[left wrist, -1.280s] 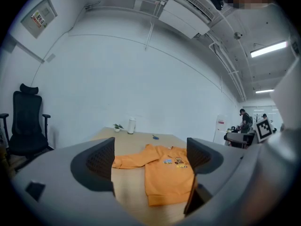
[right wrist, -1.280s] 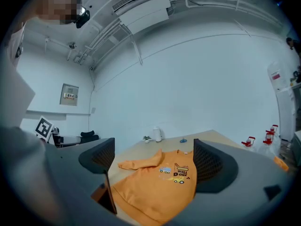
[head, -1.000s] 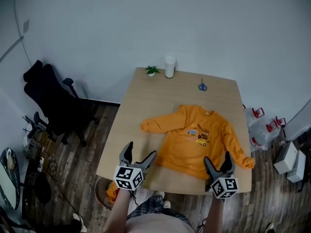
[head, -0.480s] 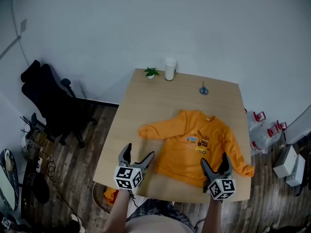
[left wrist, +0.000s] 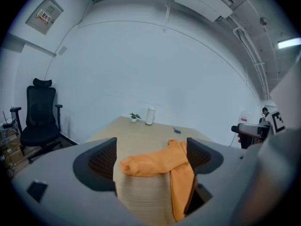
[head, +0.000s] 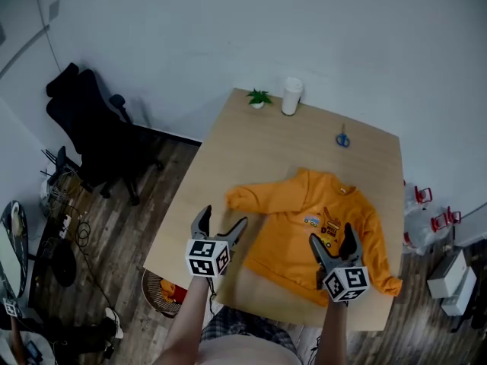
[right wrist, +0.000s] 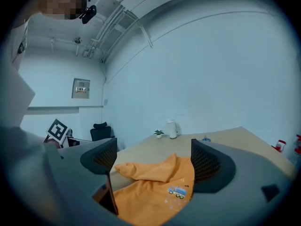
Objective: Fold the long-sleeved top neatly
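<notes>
Mostly open table, top near front edge

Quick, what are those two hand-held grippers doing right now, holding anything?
Left hand-held gripper: open, holding nothing.
Right hand-held gripper: open, holding nothing.

Nothing legible anywhere. The orange top bears a small vehicle print, off to the right of the left gripper's fingers (any lettering there is too small to read). A wall notice, high and far beyond those fingers, is blurred.
</notes>
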`<state>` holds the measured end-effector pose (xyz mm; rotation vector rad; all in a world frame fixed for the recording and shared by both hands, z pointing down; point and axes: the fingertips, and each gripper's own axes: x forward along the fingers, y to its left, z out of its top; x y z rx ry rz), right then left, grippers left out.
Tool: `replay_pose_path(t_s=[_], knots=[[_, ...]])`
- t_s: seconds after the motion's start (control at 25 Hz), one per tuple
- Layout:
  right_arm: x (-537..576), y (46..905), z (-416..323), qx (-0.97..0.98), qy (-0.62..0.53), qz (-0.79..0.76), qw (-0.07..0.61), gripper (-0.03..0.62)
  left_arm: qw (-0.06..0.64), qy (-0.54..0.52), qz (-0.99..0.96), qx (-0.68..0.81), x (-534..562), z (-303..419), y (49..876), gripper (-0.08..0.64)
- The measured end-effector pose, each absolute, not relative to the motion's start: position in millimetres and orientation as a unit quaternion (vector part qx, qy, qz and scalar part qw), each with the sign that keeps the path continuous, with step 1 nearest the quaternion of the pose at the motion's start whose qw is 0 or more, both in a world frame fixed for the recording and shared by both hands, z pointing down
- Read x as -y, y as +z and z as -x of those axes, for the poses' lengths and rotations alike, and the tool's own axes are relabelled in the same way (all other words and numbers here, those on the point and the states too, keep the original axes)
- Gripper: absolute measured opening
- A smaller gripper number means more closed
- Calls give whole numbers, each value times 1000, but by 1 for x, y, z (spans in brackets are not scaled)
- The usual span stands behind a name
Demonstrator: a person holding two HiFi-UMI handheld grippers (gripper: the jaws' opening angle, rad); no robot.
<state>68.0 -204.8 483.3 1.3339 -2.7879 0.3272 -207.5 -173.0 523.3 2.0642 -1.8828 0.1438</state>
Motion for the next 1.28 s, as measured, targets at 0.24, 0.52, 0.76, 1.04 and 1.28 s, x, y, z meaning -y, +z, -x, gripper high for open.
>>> replay_pose_path(t_s=[0.24, 0.52, 0.76, 1.04, 1.28], knots=[[239, 502, -13, 915, 114, -385, 36, 474, 221, 72, -698, 677, 205, 229, 560, 466], [264, 546, 26, 919, 147, -360, 69, 468, 294, 129, -655, 684, 232, 248, 632, 375], [266, 566, 33, 918, 161, -352, 87, 465, 343, 153, -636, 674, 247, 248, 670, 313], [269, 574, 24, 914, 164, -360, 94, 457, 362, 189, -630, 660, 253, 236, 696, 229], [266, 578, 14, 908, 169, -370, 97, 453, 358, 184, -633, 661, 258, 232, 693, 49]])
